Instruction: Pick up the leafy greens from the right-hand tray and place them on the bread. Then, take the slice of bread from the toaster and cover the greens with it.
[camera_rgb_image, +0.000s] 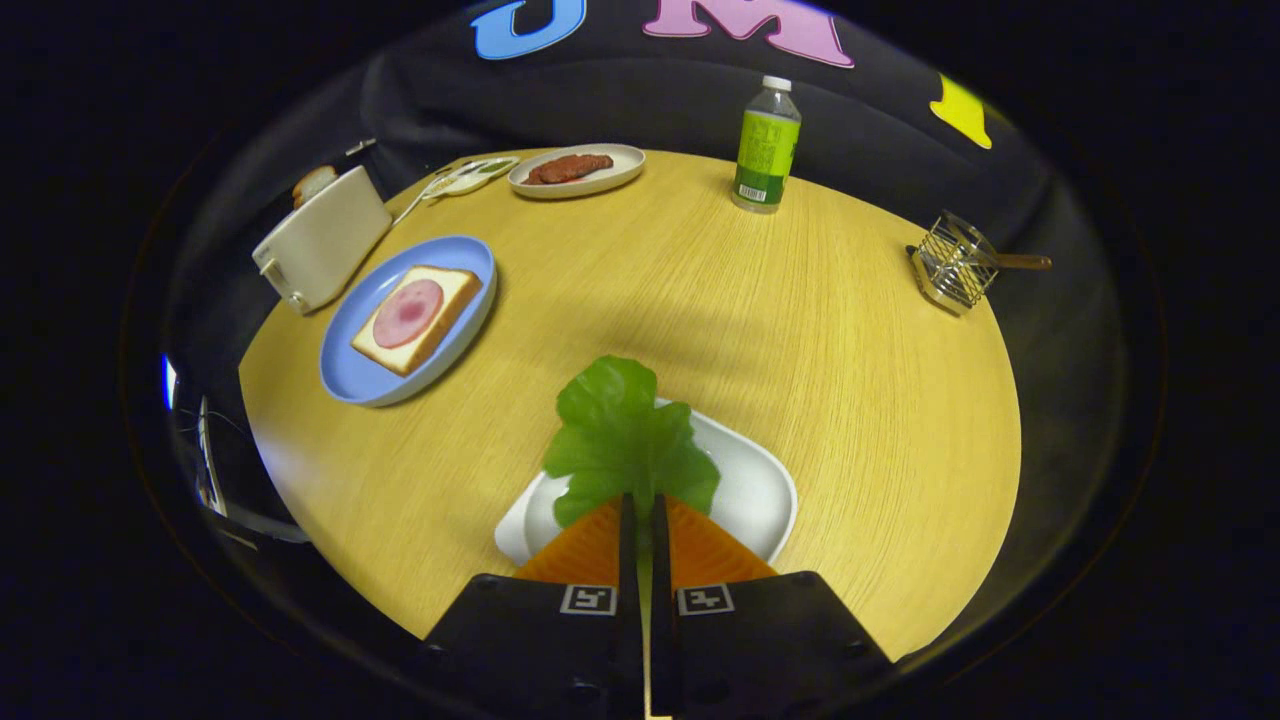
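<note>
green leaf (625, 440) is pinched in the closed gripper (645, 515), just above the white tray (755, 490). pick-up looks done; next, carry it ahead-left to the bread (415, 318) on the blue plate (350, 375).

On the round wooden desk (760, 330), a plastic bottle with a green label (767, 146) stands upright at about one o'clock, near the far rim. At eleven o'clock a pale oval plate (620, 176) carries a reddish-brown piece of meat (568, 168), with a small spoon rest (470, 177) just beside it. A wire basket with a wooden handle (957, 263) lies tipped at the rim, around two o'clock.
</note>
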